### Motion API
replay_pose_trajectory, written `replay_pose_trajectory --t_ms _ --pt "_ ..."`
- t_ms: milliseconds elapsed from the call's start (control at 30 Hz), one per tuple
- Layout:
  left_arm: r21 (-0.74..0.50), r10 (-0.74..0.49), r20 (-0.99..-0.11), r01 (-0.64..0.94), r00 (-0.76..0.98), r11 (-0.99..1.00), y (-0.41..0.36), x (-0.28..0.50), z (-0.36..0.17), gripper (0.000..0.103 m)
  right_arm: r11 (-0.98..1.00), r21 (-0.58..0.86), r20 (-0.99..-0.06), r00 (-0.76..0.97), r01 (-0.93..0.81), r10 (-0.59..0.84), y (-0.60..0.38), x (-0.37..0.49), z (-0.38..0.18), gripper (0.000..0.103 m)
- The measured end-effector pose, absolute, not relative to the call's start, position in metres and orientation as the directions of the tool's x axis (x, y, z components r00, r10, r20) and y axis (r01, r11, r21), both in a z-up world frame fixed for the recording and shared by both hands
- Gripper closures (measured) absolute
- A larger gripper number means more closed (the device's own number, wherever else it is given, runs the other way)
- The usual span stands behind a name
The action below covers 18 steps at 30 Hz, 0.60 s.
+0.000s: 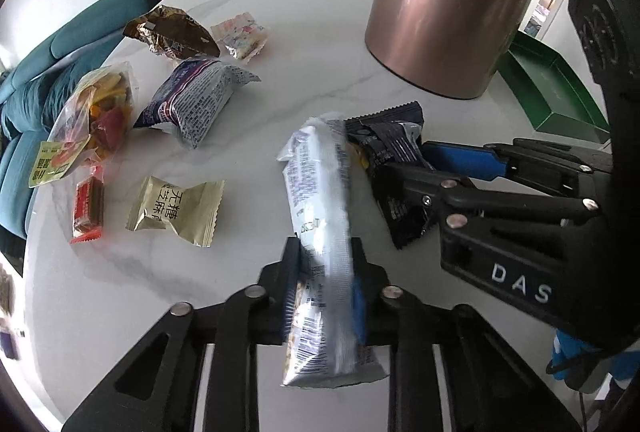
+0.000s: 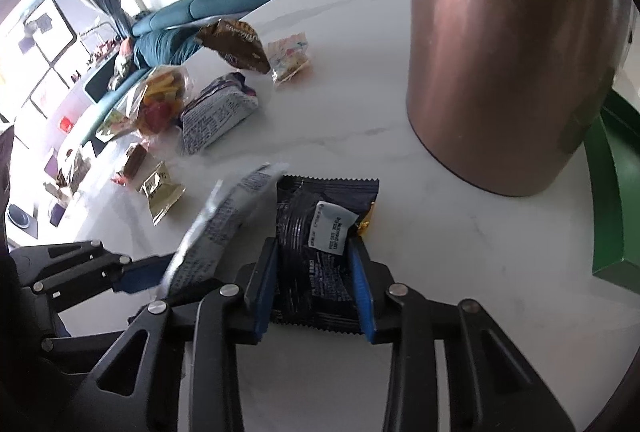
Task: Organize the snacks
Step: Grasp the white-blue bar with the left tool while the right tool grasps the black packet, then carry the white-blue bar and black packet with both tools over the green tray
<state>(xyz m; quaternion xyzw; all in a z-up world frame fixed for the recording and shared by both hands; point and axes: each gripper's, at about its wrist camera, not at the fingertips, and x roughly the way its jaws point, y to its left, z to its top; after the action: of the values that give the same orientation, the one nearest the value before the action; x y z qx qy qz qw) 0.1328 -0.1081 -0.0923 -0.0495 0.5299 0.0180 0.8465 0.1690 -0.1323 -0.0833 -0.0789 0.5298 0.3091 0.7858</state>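
Two tools each pinch a snack in front of the big pink can [image 1: 452, 4]. Left tool [image 1: 324, 272] is squeezed tight on the long white packet [image 1: 320, 200]. Right tool [image 2: 316, 286] is closed part way, pressing both sides of the dark packet [image 2: 320, 232], beside the white one, on the counter [image 1: 320, 32].

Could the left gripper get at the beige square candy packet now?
Probably not yet: the left gripper is shut on a long white-and-blue snack bar wrapper. The beige square candy packet itself lies uncovered.
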Motion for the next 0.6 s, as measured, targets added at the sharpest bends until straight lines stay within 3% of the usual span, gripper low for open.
replay_pose_trajectory --t_ms 600 --pt "-0.101 -0.059 -0.884 -0.067 0.464 0.993 -0.100 0.119 -0.079 0.090 0.812 0.191 -0.854 0.314 -0.552 0.415 -0.135 0.160 -0.062 0.056"
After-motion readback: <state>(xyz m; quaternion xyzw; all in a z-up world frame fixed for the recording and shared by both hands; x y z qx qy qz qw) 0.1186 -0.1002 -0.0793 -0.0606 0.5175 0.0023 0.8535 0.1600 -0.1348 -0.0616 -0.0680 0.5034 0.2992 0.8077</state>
